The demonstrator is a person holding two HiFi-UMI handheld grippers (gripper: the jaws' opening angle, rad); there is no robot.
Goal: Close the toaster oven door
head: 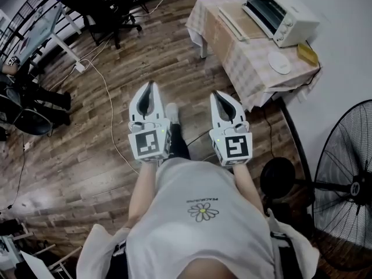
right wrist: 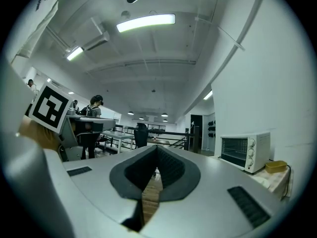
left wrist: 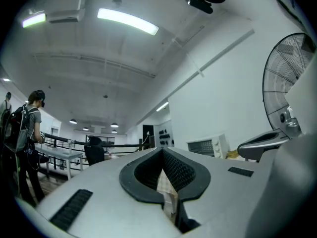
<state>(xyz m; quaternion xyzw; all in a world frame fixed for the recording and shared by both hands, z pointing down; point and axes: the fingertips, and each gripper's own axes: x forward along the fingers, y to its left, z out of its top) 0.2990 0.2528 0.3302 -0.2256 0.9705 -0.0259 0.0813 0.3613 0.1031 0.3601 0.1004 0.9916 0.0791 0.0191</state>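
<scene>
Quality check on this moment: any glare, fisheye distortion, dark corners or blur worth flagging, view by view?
Head view: even, rather dim light, sharp, edges slightly bent, toaster oven clearly readable. Left gripper view: heavy fisheye with black corners, ceiling light blown out, fan warped at the right edge. Right gripper view: the same fisheye and dark corners, light strip glaring, no obvious motion blur.

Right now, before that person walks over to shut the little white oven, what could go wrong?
The white cable snaking across the wooden floor could trip the person. The small round white plate beside the white toaster oven lies near the table edge; the shut right gripper might knock it.
</scene>
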